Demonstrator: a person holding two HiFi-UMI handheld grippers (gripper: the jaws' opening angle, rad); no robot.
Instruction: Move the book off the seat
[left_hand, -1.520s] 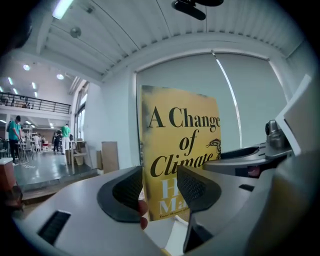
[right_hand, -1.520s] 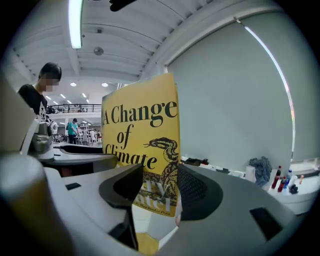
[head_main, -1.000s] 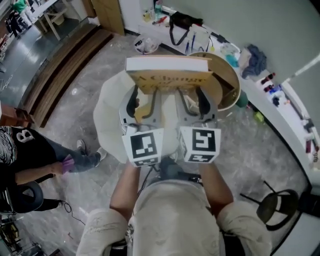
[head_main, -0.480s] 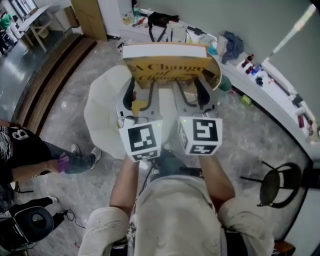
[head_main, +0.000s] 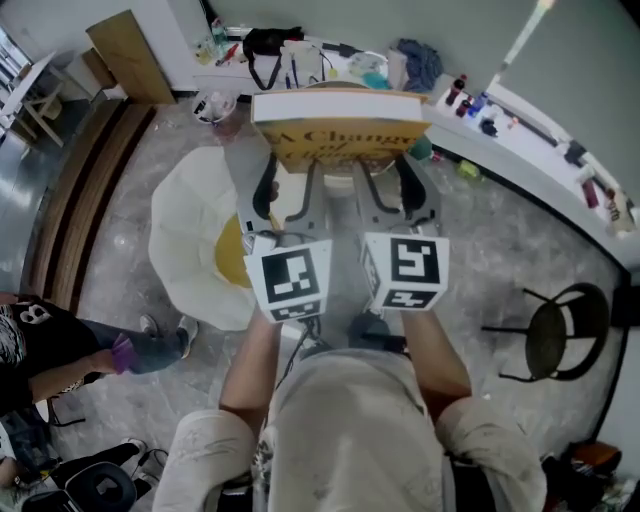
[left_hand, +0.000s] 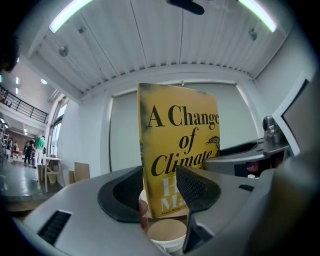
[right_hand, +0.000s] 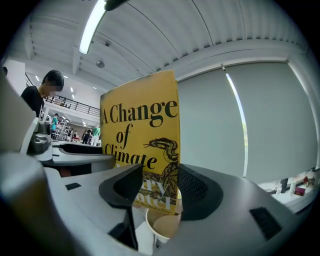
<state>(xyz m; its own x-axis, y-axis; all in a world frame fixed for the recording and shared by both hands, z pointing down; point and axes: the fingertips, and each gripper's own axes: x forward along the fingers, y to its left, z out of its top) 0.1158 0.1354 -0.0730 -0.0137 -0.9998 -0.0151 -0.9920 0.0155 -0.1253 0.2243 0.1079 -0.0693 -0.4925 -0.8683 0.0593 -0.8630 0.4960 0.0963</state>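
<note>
Book (head_main: 340, 128) is clear of the seat (head_main: 180, 250), held in the air in front of the person, left gripper (head_main: 288, 192) and right gripper (head_main: 386, 190) each clamped on its lower edge; what seems left: set it down elsewhere.

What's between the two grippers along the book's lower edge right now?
Only bare yellow cover. In the head view the left gripper and right gripper clamp the book side by side, with a narrow gap between them.
</note>
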